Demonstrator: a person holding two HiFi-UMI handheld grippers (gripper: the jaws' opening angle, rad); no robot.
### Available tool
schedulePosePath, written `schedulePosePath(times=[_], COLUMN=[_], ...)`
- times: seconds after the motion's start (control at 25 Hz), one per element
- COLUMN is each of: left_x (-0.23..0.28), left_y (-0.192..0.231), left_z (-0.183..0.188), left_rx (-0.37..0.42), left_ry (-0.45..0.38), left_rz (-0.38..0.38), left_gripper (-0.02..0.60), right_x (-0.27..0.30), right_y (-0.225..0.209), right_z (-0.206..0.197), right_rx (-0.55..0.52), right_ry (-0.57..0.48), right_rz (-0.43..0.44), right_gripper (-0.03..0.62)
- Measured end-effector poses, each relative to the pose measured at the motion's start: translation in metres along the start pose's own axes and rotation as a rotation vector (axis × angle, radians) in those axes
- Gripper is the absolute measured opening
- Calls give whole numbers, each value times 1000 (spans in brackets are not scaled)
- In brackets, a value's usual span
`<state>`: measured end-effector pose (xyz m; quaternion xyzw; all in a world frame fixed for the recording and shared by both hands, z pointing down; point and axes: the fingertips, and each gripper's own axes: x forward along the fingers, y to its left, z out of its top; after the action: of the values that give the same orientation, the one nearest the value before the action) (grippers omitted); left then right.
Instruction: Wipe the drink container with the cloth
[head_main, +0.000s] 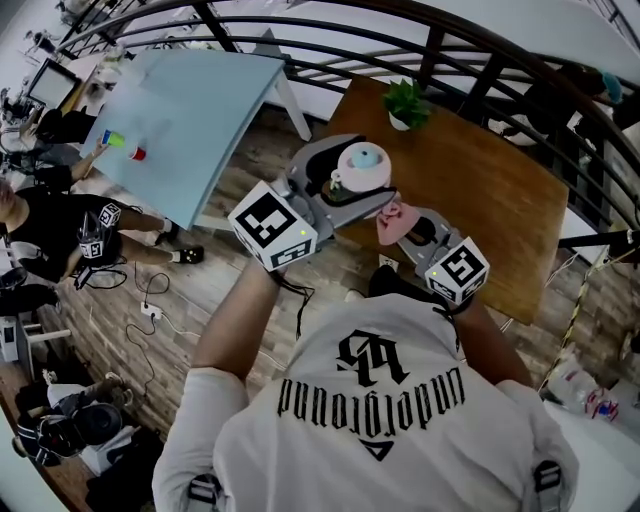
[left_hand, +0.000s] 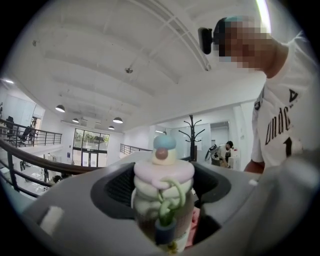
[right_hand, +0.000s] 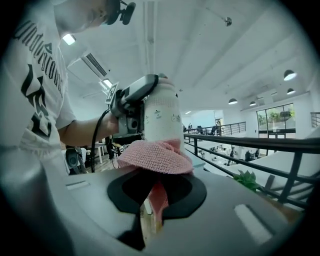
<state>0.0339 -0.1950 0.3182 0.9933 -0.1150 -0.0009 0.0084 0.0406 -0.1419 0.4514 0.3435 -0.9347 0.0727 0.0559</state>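
Observation:
A white drink container (head_main: 358, 170) with a pale pink lid and blue knob is held up in the air, my left gripper (head_main: 345, 190) shut on it. In the left gripper view the container (left_hand: 163, 195) stands between the jaws, a green loop hanging at its front. My right gripper (head_main: 405, 226) is shut on a pink knitted cloth (head_main: 392, 222), which presses against the container's side. In the right gripper view the cloth (right_hand: 155, 156) lies against the white container (right_hand: 161, 117), and the left gripper (right_hand: 134, 102) grips it from the left.
A brown wooden table (head_main: 470, 190) with a small potted plant (head_main: 406, 104) lies below the grippers. A light blue table (head_main: 190, 110) stands to the left. A dark curved railing (head_main: 420, 40) runs behind. People sit at the far left.

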Motion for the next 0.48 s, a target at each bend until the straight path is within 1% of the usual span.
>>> schedulePosePath(times=[0.08,0.16,0.24,0.4,0.48], left_x=[7,14,21,25,28], left_y=[6,10,13,30,36], left_z=[-8,-19,-31,-61,-81], left_rx=[2,-9,-12,-28,-11], left_ry=[2,6,22,66,87], left_rz=[12,25,37,65,80], left_gripper=[385,385,385,385,385], right_x=[-5,-14,-23,-21,-17], right_y=[-17,-33,-47,-66,-75], right_z=[-6,-10,-14,-25,-35], right_rx=[7,13,26,41,49], right_ry=[8,5,1,21,33], right_rz=[-38,-93,-135,-157,-160], right_gripper=[44,44,44,44,44])
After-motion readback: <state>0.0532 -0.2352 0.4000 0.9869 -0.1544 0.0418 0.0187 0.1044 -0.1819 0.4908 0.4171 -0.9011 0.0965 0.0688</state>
